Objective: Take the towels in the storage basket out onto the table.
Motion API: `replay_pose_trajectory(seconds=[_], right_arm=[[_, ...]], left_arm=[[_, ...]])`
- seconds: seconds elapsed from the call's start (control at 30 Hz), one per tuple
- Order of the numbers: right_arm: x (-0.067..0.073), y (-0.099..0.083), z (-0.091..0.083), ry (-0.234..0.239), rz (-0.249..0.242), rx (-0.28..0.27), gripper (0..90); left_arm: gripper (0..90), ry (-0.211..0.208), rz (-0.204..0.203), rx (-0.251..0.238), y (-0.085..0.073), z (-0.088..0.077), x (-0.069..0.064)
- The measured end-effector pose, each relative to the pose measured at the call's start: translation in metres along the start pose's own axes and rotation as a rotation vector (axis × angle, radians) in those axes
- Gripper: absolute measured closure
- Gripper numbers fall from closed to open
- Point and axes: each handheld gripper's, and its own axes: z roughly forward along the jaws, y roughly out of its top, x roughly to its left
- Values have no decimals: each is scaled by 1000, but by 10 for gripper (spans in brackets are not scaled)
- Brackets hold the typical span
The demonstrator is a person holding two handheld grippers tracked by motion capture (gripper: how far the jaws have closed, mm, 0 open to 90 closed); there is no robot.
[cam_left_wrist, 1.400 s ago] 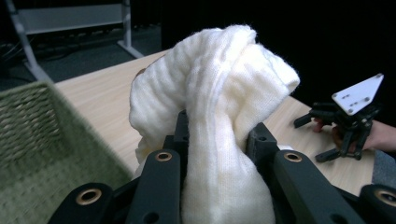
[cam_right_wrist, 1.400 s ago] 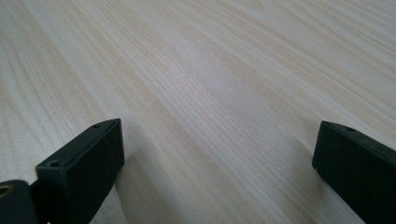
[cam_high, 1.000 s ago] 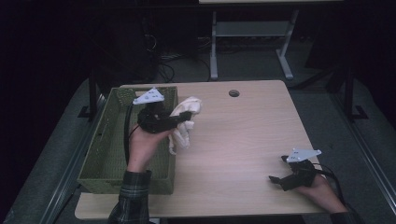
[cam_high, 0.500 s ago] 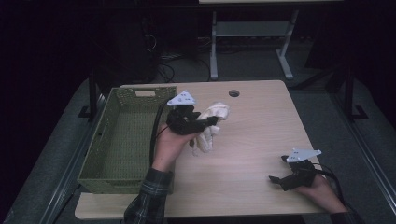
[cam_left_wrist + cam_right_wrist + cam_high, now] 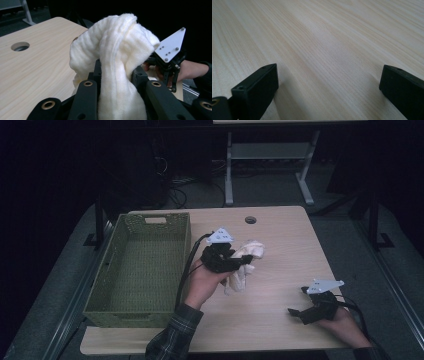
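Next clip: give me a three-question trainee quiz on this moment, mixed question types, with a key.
1. True or false: the left tongs are shut on the cream-white knitted cloth.
2. The right tongs are: A) open above bare tabletop, B) clamped on the cloth, C) inside the basket.
3. Fill in: the green woven plastic basket sits at the ____ side of the light wooden table in the high view.

Key: 1 true; 2 A; 3 left.
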Motion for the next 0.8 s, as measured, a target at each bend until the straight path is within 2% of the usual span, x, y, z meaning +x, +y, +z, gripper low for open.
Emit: replay_pose_trajectory(seconds=[0.17, 0.2, 0.33, 0.47, 0.8], right_arm=[[0, 0, 0, 0, -3, 0, 18], [0, 0, 0, 0, 0, 0, 18], [0, 0, 0, 0, -1, 0, 18], [0, 0, 0, 0, 4, 2, 18], [0, 0, 0, -1, 2, 4, 18]], left_arm=[[715, -6, 10, 13, -11, 18, -3], [715, -17, -2, 17, -15, 25, -3], [714, -14, 2, 60, -27, 42, -5], [713, -19, -1, 78, -38, 55, -6], [698, -16, 36, 139, -65, 88, -9]])
